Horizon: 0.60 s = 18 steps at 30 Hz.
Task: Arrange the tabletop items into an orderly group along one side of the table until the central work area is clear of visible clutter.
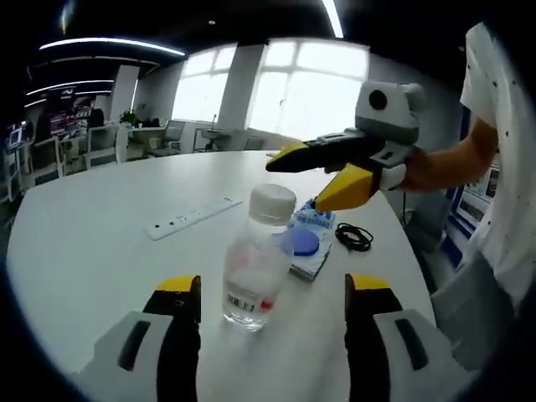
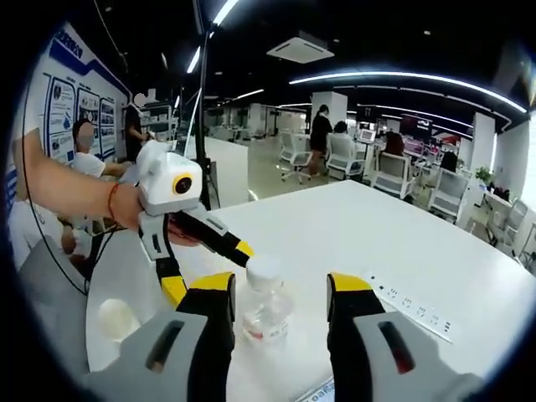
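A clear plastic bottle [image 1: 255, 260] with a white cap stands upright on the white counter [image 1: 92, 243], between the wide-open jaws of the left hand-held gripper [image 1: 272, 289], untouched. The right hand-held gripper [image 2: 276, 289], also open and empty, faces it from the opposite side. Behind the bottle lie a blue packet [image 1: 308, 243], a black cable coil [image 1: 353, 237] and a white power strip [image 1: 194, 216].

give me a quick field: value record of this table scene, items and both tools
surface: white table
bottle: clear plastic bottle, white cap, upright, between the left tool's open jaws
left tool: open, around bottle, not gripping
right tool: open, facing bottle from the other side
packet: blue packet behind bottle
cable: black coil beside packet
power strip: white, flat on table
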Tool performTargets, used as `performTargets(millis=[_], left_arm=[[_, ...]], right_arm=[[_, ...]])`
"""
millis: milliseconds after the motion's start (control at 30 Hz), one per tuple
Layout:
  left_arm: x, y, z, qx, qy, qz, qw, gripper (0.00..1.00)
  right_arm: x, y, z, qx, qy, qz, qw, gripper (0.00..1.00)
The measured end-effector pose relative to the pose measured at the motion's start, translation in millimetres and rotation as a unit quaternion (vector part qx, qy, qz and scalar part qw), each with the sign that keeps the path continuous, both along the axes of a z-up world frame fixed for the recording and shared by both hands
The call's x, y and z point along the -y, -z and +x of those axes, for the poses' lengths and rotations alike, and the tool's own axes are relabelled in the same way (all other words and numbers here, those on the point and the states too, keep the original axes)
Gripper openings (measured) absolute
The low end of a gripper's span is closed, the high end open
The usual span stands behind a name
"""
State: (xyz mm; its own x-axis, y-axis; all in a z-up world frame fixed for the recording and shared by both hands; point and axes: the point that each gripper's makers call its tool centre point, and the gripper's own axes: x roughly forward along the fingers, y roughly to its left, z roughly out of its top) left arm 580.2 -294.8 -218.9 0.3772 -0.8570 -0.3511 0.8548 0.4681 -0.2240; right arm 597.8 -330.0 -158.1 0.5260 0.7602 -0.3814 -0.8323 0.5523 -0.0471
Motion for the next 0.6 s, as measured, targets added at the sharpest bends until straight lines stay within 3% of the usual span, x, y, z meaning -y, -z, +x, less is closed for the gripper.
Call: performTargets(millis=[600], left_arm=[[-17, -24.0, -30.4, 0.002, -0.021, 0.008, 0.9997, 0.80]], right_arm=[[21, -1.8, -26, -0.031, 0.007, -0.013, 0.9994, 0.53]])
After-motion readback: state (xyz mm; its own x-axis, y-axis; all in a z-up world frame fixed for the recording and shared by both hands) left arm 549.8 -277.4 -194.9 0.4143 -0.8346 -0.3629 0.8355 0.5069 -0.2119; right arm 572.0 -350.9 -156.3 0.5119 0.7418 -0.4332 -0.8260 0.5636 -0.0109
